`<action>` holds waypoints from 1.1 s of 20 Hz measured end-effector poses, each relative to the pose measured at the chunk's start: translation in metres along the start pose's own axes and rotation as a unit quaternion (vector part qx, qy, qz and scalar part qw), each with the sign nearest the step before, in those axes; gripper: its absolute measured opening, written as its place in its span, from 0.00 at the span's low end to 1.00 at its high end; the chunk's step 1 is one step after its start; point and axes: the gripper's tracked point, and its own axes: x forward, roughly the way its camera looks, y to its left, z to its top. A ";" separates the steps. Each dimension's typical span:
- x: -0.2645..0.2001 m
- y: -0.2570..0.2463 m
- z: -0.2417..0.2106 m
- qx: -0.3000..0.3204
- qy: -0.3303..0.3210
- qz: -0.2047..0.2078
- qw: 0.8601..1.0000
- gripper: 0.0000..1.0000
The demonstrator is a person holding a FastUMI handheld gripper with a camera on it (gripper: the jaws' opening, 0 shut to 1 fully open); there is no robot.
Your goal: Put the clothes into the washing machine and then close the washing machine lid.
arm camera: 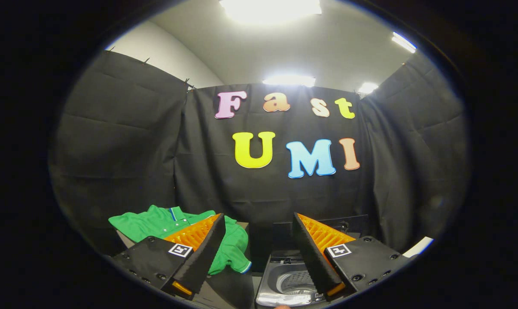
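A green polo shirt [156, 225] lies spread on the table beyond and behind the left finger, part of it hanging over the table's front. A small top-loading washing machine [284, 279] stands low between the fingers and toward the right one, its lid [280, 234] raised upright at the back and the perforated drum showing. My gripper [257, 221] is open and held well above both, with nothing between its fingers.
The black cloth booth wall closes in the back and both sides. The table's dark surface [229, 285] runs between the shirt and the machine. A pale edge [418, 246] shows beyond the right finger.
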 end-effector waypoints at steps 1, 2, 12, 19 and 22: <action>0.004 0.005 0.002 0.001 0.001 0.005 1.000 0.98; 0.007 0.010 0.003 0.003 0.001 0.010 1.000 0.98; 0.033 0.061 0.003 0.011 0.021 0.055 0.998 0.98; 0.052 0.093 -0.003 0.013 0.046 0.080 0.996 0.98; 0.059 0.104 -0.010 0.019 0.062 0.089 0.994 0.97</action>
